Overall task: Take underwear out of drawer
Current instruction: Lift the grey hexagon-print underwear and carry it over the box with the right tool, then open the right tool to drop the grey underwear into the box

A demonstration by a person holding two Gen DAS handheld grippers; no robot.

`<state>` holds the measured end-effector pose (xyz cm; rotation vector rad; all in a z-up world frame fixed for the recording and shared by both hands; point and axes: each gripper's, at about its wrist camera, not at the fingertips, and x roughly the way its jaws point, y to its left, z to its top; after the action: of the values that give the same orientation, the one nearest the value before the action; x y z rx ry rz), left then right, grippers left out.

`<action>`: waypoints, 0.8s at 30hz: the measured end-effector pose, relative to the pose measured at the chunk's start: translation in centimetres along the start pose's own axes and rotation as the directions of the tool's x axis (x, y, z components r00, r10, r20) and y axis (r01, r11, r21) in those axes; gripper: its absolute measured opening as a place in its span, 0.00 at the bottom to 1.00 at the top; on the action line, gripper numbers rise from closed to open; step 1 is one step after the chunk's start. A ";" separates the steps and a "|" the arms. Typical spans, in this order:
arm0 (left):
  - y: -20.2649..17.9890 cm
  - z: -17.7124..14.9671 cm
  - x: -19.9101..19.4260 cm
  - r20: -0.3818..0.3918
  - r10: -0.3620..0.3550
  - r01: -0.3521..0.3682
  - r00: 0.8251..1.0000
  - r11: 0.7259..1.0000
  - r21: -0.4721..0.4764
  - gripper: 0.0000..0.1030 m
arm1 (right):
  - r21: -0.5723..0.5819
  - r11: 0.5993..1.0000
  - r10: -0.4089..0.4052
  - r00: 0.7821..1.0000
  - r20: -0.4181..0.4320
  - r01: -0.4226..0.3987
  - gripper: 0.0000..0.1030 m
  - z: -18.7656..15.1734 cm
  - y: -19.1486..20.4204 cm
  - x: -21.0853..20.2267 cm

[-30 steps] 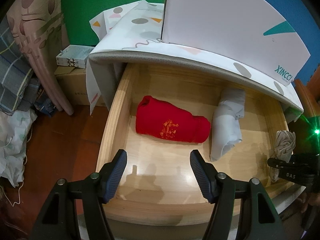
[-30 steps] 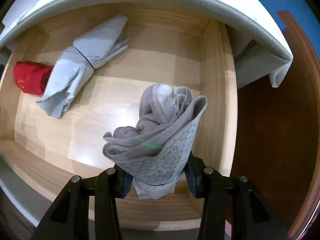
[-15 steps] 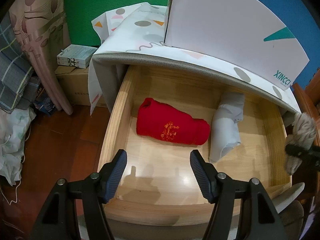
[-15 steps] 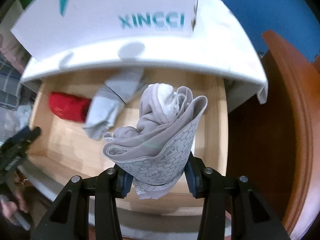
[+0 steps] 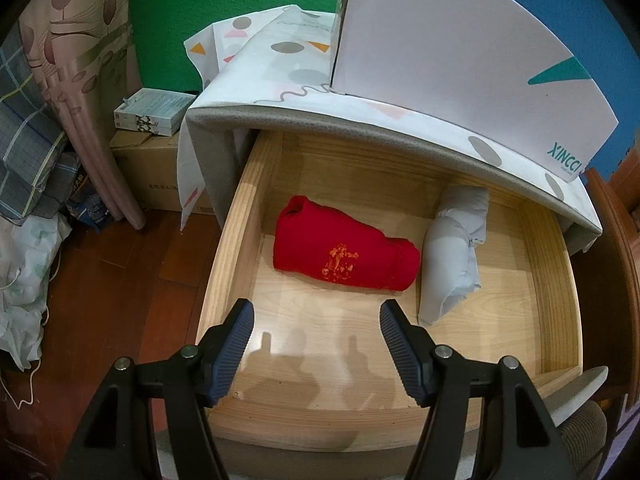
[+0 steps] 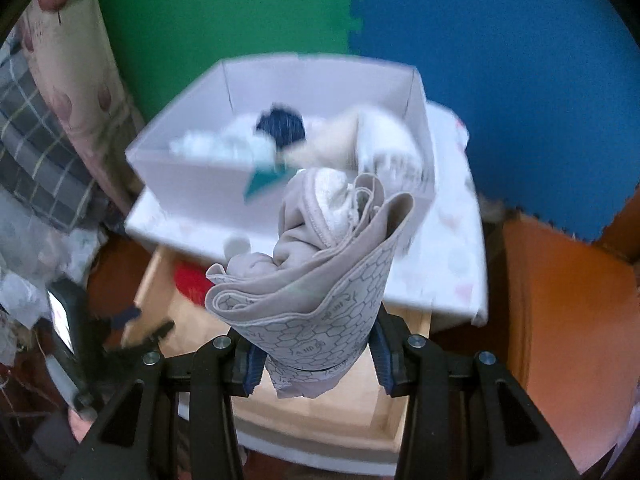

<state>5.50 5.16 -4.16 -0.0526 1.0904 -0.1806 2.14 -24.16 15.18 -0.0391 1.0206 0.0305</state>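
1. Two rolled garments are seen just ahead of the left gripper [image 5: 316, 334], whose jaws are spread wide with nothing between them, held above the front edge of the wooden drawer [image 5: 236, 248].
2. Straight ahead of the spread fingers, the red roll [image 5: 344, 256] is laid on the drawer floor; the pale grey roll [image 5: 454, 258] is laid to its right, touching its end.
3. Beyond both rolls, the back of the drawer is overhung by the patterned cloth [image 5: 280, 80] draped over the cabinet top, so the rear part is hidden.
4. On that top a white box [image 5: 460, 60] with teal lettering is stood, blocking the view further back.
5. To the left of the left gripper, a cardboard carton [image 5: 148, 172] with a small pack [image 5: 154, 110] on it is set on the floor.
6. The right gripper [image 6: 316, 354] is clenched on the grey underwear [image 6: 316, 280], which is held up above the drawer and fills the near view.
7. Behind the underwear, the open white box is seen with blurred clothes inside; what they are cannot be told.
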 end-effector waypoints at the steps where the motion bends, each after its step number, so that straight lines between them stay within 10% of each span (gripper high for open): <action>1: 0.0 0.0 0.0 0.002 -0.001 0.001 1.000 1.000 0.000 0.65 | 0.000 1.000 -0.005 1.000 0.017 0.005 0.39 1.0 0.0 -0.4; 12: 0.5 0.0 -0.1 0.005 -0.012 0.012 1.000 1.000 -0.012 0.65 | 0.058 0.997 -0.047 0.997 0.064 0.043 0.39 10.8 1.8 3.2; 24: 0.6 0.1 0.0 0.003 -0.014 0.014 1.000 1.000 -0.016 0.65 | 0.059 0.992 -0.107 0.992 -0.063 0.110 0.41 11.6 2.1 10.8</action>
<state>5.63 5.73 -4.21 -0.0745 1.0889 -0.1847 17.57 -21.46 12.05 -0.0387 1.0769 -0.1024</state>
